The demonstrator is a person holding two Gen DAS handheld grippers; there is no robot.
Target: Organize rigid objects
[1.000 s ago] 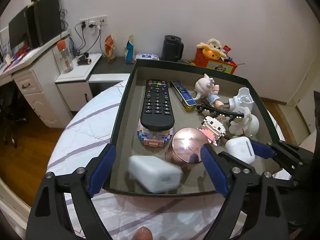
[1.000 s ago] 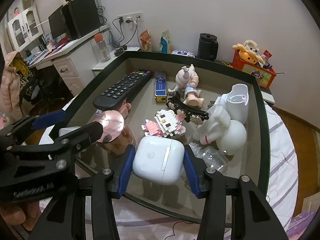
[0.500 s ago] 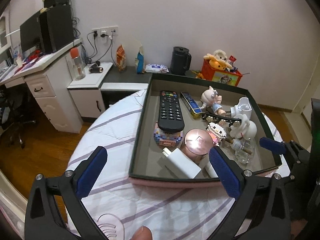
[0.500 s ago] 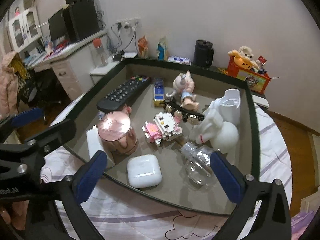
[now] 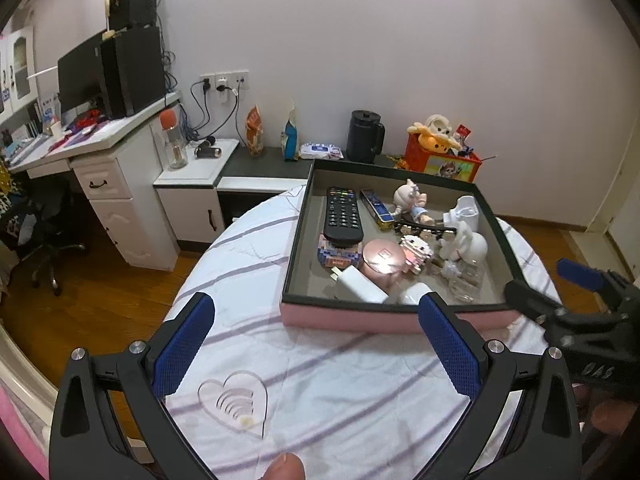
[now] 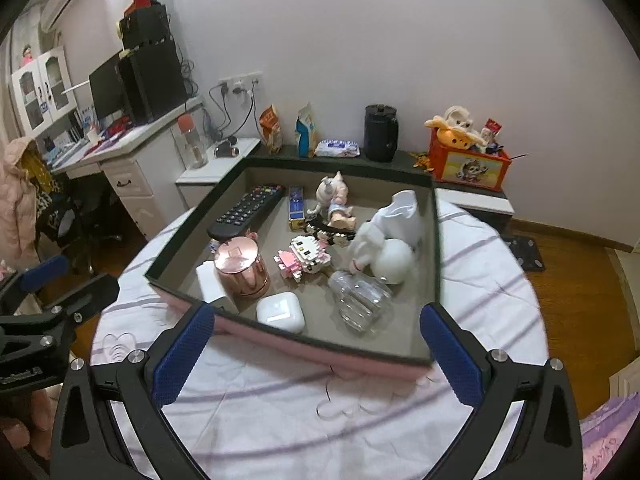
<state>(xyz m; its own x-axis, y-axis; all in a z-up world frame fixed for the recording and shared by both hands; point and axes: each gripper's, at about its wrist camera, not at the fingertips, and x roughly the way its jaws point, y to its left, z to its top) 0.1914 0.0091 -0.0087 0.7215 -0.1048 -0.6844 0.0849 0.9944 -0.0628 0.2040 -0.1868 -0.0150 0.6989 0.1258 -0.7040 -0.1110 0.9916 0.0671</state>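
A pink box with a dark rim (image 5: 380, 318) (image 6: 280, 340) stands on a round table with a striped white cloth (image 5: 320, 380). Inside lie a black remote (image 5: 343, 218) (image 6: 248, 210), a white charger (image 5: 358, 283), a rose-gold round tin (image 5: 382, 261) (image 6: 242, 268), a white earbud case (image 6: 279, 312) (image 5: 412, 292), a block-built cat figure (image 6: 306, 256), a piglet doll (image 6: 334, 200), white figurines (image 6: 392, 240) and a clear glass bottle (image 6: 360, 298). My left gripper (image 5: 316, 344) is open and empty, in front of the box. My right gripper (image 6: 316, 350) is open and empty, at the box's near edge.
A white desk with a monitor and speakers (image 5: 112, 80) stands at the left, with a low cabinet (image 5: 196, 184) next to the table. A black kettle (image 5: 364, 142) and an orange toy box (image 5: 444, 158) sit behind the box. A wooden floor surrounds the table.
My right gripper let go of the white earbud case, which now lies in the box. Both grippers opened wide and drew back from the box.
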